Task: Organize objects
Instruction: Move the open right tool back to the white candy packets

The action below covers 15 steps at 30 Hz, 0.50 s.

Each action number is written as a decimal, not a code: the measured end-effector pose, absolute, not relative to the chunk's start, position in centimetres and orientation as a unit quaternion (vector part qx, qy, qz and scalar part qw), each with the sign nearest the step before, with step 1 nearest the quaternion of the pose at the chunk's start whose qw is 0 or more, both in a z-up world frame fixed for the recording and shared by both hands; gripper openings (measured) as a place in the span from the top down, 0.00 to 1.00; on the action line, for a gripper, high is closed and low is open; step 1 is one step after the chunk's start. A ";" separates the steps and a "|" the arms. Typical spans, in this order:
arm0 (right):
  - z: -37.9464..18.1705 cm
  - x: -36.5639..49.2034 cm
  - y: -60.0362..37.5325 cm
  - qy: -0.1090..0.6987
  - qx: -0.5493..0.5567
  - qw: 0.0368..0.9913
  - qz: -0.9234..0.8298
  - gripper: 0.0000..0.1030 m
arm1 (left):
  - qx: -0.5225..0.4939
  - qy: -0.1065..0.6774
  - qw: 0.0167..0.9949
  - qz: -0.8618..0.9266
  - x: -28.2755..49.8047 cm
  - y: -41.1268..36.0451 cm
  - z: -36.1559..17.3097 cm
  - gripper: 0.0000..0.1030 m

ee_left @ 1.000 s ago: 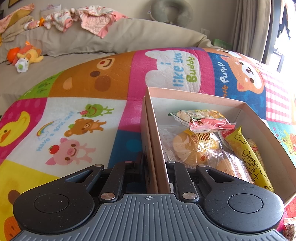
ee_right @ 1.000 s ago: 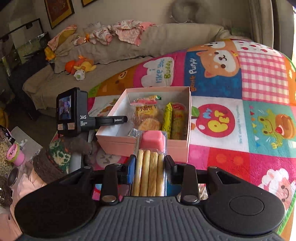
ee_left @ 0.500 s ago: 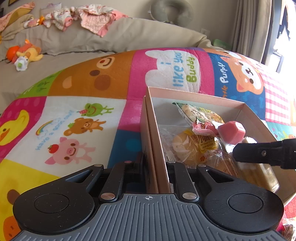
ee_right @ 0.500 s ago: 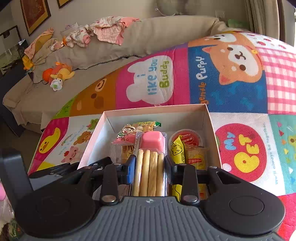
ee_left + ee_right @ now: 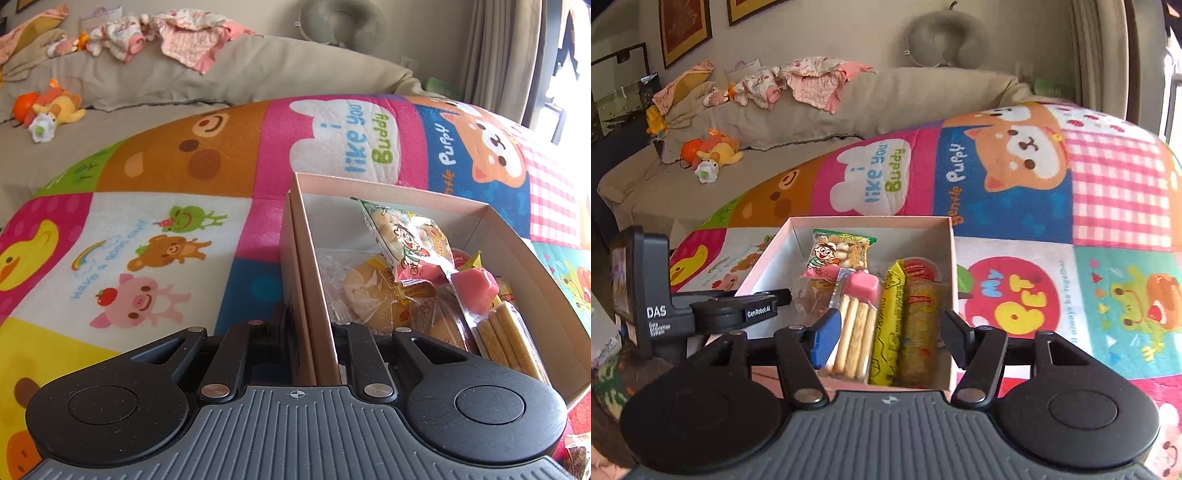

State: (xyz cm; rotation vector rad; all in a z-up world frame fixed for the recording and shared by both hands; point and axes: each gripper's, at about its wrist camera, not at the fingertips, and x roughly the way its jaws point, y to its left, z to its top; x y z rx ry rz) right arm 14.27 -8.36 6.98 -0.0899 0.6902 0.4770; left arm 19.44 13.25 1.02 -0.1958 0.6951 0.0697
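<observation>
The left wall of the pink box (image 5: 310,295) is clamped by the left gripper (image 5: 309,354). The biscuit-stick pack (image 5: 855,325) lies inside the box, released; the right gripper (image 5: 886,343) is spread wide at the near edge.

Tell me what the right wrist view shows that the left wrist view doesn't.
Only the right wrist view shows the left hand-held gripper from outside, clamped on the pink box wall, the open right hand-held gripper, and the framed pictures. Only the left wrist view shows the box wall edge-on between its fingers, and the pig print. Both show the biscuit stick pack, the yellow snack bar and the sofa.
</observation>
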 end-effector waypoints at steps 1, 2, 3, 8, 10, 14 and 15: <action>7.2 13.5 -9.1 0.329 -0.050 0.915 0.227 0.34 | -0.096 0.340 0.935 0.034 19.4 13.2 1.0 0.85; 7.2 12.6 -9.9 0.325 -0.056 0.918 0.221 0.28 | -0.096 0.340 0.935 0.034 19.4 13.2 1.0 0.85; 7.2 11.7 -10.9 0.321 -0.063 0.921 0.213 0.25 | -0.095 0.340 0.935 0.034 19.4 13.2 1.0 0.85; 5.4 8.8 -14.5 0.354 -0.085 0.912 0.188 0.11 | -0.095 0.340 0.935 0.034 19.4 13.2 1.0 0.85; 4.0 8.0 -15.4 0.384 -0.089 0.901 0.184 0.11 | -0.095 0.340 0.935 0.034 19.4 13.2 1.0 0.85; 1.1 6.7 -16.8 0.434 -0.098 0.878 0.174 0.11 | -0.095 0.340 0.935 0.034 19.4 13.2 1.0 0.85; 0.4 6.3 -17.2 0.442 -0.104 0.876 0.161 0.11 | -0.095 0.340 0.935 0.034 19.4 13.2 1.0 0.85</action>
